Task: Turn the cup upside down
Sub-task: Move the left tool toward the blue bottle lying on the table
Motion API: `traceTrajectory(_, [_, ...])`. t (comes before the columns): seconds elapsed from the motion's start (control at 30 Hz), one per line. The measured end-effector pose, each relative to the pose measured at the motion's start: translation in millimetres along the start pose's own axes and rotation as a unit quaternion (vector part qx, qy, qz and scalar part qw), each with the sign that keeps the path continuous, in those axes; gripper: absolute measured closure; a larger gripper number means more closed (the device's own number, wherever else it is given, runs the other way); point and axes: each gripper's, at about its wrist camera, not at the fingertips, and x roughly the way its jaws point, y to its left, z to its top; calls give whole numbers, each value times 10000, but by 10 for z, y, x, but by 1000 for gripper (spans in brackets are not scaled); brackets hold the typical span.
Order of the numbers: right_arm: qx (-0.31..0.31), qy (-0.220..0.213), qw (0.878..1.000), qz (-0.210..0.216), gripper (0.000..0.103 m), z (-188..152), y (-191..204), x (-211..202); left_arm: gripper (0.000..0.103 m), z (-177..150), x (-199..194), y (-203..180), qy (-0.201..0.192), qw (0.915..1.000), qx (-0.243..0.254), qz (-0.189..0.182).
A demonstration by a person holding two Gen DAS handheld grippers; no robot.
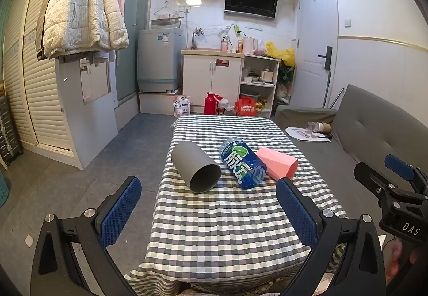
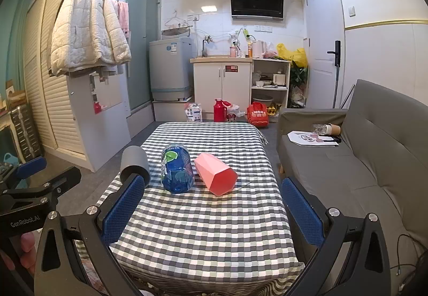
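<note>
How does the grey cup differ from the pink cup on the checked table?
The grey cup is a smooth round cylinder; the pink cup has flat, angled facets. The grey cup lies at the table's left edge, left of the blue bottle; the pink cup lies right of the bottle. Both lie on their sides on the checked tablecloth, open mouths toward the cameras, untouched by either gripper.

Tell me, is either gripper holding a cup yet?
No. The left gripper and right gripper are open and empty; the grey cup and pink cup lie untouched.
</note>
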Motion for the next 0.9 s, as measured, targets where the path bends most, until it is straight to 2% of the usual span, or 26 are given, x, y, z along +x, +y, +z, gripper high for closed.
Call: traceTrajectory(0.9, [-27, 32, 9999, 108, 0, 16, 87, -37, 0, 62, -53, 50, -26, 10000, -46, 21])
